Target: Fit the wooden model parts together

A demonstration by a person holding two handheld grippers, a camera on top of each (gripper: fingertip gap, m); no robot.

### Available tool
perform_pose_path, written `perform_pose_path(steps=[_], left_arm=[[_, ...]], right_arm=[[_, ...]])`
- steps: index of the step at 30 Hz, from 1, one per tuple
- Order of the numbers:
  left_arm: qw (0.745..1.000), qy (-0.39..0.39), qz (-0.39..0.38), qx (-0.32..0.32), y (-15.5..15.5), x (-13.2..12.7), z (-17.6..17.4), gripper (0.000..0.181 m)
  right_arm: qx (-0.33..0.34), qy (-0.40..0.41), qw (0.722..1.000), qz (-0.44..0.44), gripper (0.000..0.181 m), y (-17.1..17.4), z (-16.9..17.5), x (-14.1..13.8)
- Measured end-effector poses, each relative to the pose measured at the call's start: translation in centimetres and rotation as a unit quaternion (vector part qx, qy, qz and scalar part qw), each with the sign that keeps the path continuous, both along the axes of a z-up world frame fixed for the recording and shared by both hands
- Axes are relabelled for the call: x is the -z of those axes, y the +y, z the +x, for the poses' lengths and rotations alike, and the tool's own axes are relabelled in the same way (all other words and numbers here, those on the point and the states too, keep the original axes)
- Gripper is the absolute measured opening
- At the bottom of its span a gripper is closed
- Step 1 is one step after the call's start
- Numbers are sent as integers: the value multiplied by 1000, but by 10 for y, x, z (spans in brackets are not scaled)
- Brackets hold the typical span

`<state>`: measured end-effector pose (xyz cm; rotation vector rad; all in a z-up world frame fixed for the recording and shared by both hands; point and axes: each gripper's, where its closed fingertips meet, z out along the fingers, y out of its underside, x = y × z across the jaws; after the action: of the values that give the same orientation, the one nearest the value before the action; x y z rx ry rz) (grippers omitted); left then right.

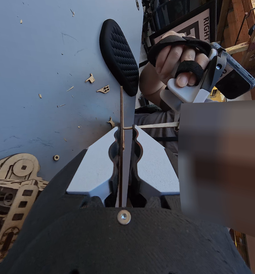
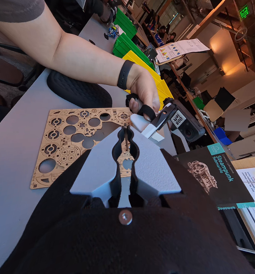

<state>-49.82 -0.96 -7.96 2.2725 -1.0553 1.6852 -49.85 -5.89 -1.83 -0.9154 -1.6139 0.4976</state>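
A: Progress first, from your left: how far are you?

B: Midway, I'd judge; your left gripper point(image 1: 126, 128) has its jaws nearly closed on a thin wooden strip point(image 1: 121, 118) seen edge-on, standing up between the fingertips; a wooden stick point(image 1: 156, 126) meets it crosswise just at the tips.

A: And your right?

B: Your right gripper point(image 2: 126, 127) pinches a small dark-edged wooden part point(image 2: 126, 137), jaws almost shut on it, held above the laser-cut plywood sheet point(image 2: 57, 133) on the grey table point(image 2: 12, 163); whether the joint is seated, you cannot tell.

A: What's left?

B: Plenty, likely; many pieces sit unpunched in that sheet; the kit box point(image 2: 212, 175) lies far right.
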Motion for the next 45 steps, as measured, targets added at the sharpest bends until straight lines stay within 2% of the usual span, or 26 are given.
perform_pose_path(steps=[1,14,19,23,26,31,35,38,45], left_arm=[[1000,1,1,0,0,0,0,14],[1000,13,10,-14,4,3,-1,3],[999,14,7,-30,9,3,-1,7],[1000,5,-2,-30,9,0,-1,4],[999,9,2,-33,9,1,0,4],[999,3,0,-39,12,-2,0,2],[999,14,9,-31,10,2,0,2],[1000,15,7,-22,6,2,1,1],[999,-15,-17,-25,6,-7,3,6]], right_arm=[[-6,-3,1000,-6,2,-1,-1,0],[-5,-6,1000,-13,2,2,-5,-3],[9,-13,996,-87,2,14,-8,-7],[-48,-26,994,-95,3,6,-8,-7],[-54,-33,993,-102,2,9,-7,-6],[-26,-14,989,-145,2,18,-7,-14],[-39,-17,992,-120,1,15,-5,-10],[-48,-15,998,-49,2,11,-6,-10],[-40,19,997,-56,1,12,-3,-18]])
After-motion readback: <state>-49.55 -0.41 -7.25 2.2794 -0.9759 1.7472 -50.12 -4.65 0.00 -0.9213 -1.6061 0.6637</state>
